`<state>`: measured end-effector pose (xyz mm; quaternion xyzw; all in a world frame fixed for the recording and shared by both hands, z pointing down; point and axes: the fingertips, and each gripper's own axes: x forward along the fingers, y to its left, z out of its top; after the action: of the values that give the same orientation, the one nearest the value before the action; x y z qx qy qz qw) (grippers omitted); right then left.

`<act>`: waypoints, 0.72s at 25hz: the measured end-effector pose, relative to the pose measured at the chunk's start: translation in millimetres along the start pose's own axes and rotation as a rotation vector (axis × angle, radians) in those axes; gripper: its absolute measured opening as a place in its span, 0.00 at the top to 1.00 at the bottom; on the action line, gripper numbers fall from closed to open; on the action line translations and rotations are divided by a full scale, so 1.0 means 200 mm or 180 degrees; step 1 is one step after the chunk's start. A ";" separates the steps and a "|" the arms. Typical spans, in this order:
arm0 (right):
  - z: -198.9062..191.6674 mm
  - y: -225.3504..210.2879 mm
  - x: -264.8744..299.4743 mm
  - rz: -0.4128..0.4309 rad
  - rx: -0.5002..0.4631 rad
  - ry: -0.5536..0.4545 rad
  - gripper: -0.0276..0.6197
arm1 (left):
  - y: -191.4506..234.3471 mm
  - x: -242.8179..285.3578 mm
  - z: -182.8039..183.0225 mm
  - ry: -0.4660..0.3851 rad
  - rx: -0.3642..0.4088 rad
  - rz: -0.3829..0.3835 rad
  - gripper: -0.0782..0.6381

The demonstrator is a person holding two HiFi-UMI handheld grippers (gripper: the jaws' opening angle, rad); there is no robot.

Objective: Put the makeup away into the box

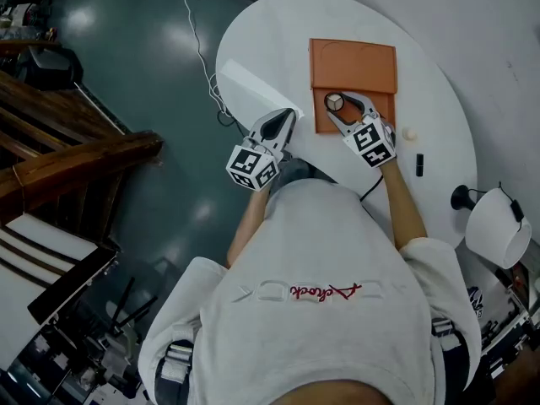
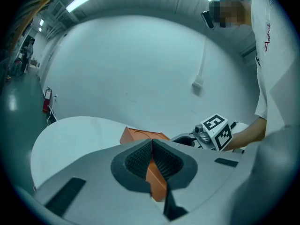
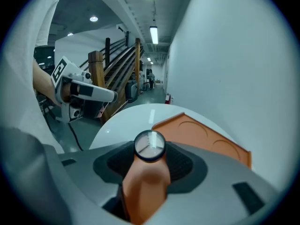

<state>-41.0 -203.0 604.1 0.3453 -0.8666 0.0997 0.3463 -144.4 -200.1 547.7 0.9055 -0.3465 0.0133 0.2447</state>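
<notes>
The right gripper [image 1: 346, 108] clamps the orange makeup bottle with a round clear cap [image 3: 146, 182] over the near part of the flat orange box [image 1: 353, 57]. I judge it should lower slowly and release only inside. The left gripper [image 2: 151, 146], jaws together, is beside the box.

A line of red script is stitched across the back of the person's pale shirt [image 1: 325, 291], well short of the orange box [image 1: 353, 66]; its letters cannot be read with certainty. Black-and-white square markers, bearing no letters or numbers, are carried on the cube [image 1: 252, 166] of the left gripper [image 1: 283, 122] and the cube [image 1: 373, 143] of the right gripper [image 1: 339, 108], beside that box.
</notes>
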 end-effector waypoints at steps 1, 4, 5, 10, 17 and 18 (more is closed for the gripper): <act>-0.03 0.01 0.03 0.0074 -0.0021 0.0071 0.61 | 0.01 0.01 -0.01 0.0014 -0.0014 0.0005 0.87; -0.12 0.03 0.11 0.0260 -0.0087 0.0299 0.61 | 0.04 0.01 -0.03 0.0050 -0.0058 0.0035 0.87; -0.14 0.03 0.13 0.0307 -0.0103 0.0364 0.61 | 0.05 0.01 -0.04 0.0061 -0.0071 0.0046 0.87; -0.25 0.04 0.23 0.0481 -0.0120 0.0678 0.61 | 0.09 0.00 -0.07 0.0091 -0.0138 0.0125 0.87; -0.33 0.08 0.30 0.0681 -0.0127 0.1049 0.61 | 0.14 0.00 -0.07 0.0072 -0.0166 0.0182 0.87; -0.33 0.08 0.29 0.0690 -0.0145 0.1061 0.61 | 0.14 0.00 -0.06 0.0070 -0.0172 0.0183 0.87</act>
<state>-47.5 -195.3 693.2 0.2207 -0.8314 0.1725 0.4799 -159.2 -212.4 570.9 0.8881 -0.3698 0.0210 0.2723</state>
